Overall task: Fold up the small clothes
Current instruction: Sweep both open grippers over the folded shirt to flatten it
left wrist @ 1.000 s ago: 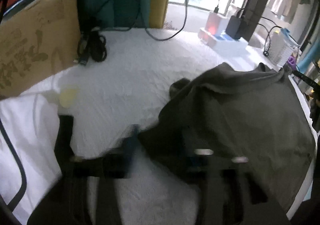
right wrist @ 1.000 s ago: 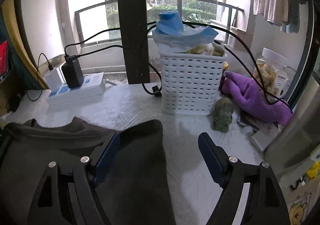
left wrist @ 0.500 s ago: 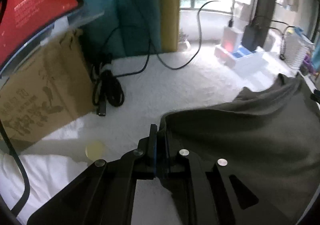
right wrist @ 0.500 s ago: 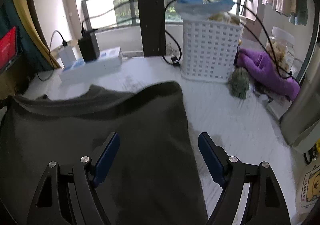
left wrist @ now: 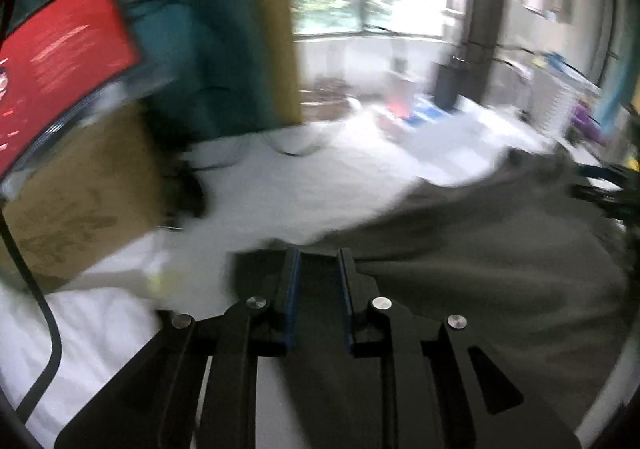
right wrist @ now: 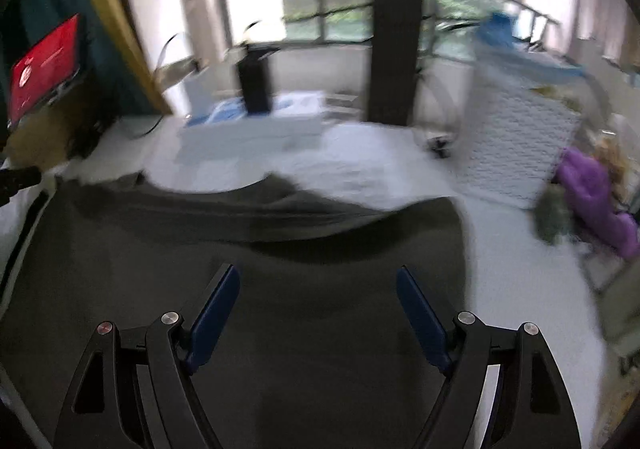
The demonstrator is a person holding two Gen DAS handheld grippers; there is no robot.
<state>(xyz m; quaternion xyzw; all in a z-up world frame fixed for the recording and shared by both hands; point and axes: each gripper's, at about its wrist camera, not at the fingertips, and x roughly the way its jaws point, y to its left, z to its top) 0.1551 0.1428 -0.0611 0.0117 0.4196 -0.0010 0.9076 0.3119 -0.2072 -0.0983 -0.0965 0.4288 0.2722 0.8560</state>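
While both grippers tilt steeply down over the dark grey garment (right wrist: 248, 289), the left gripper (left wrist: 318, 261) w/ jaws just eased apart shows a narrow gap, cloth under it, not pinched. Right gripper (right wrist: 318, 289) is spread wide, empty, above the garment's middle. Garment lies flat on the white bed cover (right wrist: 360, 161); white basket (right wrist: 520, 145) at the far right edge
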